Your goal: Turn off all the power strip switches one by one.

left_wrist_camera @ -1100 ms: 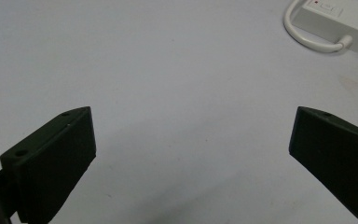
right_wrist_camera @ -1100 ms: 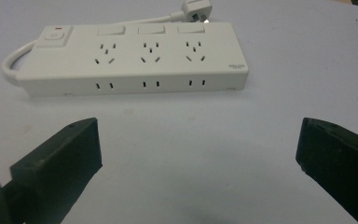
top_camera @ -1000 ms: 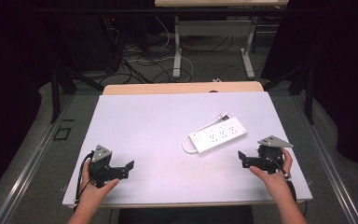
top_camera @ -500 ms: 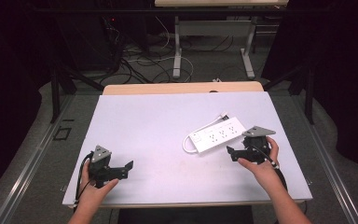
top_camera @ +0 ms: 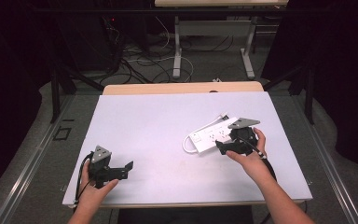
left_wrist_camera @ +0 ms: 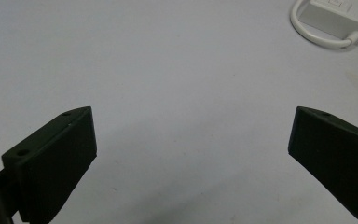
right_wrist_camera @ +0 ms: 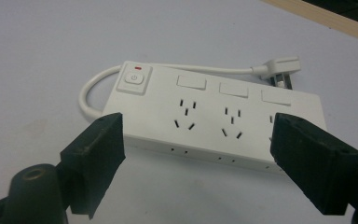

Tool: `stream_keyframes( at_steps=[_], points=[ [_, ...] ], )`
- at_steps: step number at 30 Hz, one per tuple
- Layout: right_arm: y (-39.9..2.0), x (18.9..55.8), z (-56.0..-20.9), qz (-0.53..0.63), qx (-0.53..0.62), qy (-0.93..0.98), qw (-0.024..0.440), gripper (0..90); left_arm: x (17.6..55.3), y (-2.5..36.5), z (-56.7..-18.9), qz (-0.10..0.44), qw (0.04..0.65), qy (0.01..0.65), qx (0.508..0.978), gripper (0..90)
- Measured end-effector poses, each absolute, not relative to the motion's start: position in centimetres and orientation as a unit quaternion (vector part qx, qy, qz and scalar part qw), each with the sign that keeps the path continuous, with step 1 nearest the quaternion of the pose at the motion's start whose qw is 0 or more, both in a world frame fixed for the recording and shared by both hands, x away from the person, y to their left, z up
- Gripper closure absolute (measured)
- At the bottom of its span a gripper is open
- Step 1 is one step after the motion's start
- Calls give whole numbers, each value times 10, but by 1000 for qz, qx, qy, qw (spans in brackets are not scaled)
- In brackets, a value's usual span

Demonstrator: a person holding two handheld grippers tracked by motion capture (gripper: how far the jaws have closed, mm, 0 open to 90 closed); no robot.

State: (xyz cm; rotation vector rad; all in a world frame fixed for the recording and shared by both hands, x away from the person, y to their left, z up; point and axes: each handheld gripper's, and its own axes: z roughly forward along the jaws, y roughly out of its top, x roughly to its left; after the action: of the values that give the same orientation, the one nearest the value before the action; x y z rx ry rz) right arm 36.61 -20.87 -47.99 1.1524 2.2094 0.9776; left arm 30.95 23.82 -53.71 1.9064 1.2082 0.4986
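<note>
The power strip point(top_camera: 213, 136), lying right of centre on the table point(top_camera: 144, 121), is approached by the right tongs point(top_camera: 220, 147), jaws wide but just narrowing with nothing between them, while the left tongs point(top_camera: 129, 169) rest wide at lower left; lowering and squeezing are judged next.

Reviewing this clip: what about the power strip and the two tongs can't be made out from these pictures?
- Power strip: in the right gripper view its far right end sits behind a jaw of the right tongs; whether the jaws touch it is unclear.
- In the high view the right tongs and hand cover the strip's near side.
- In the left gripper view the frame edge cuts off most of the strip.
- Left tongs: jaw bases cropped.
</note>
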Motion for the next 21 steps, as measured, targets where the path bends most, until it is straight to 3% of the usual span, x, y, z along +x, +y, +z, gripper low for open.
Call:
stream_keyframes(
  at_steps=[21],
  points=[
    [-178,390,-471,339,379,832,224,313,310,238,-537,197,401,476,758,8]
  ],
)
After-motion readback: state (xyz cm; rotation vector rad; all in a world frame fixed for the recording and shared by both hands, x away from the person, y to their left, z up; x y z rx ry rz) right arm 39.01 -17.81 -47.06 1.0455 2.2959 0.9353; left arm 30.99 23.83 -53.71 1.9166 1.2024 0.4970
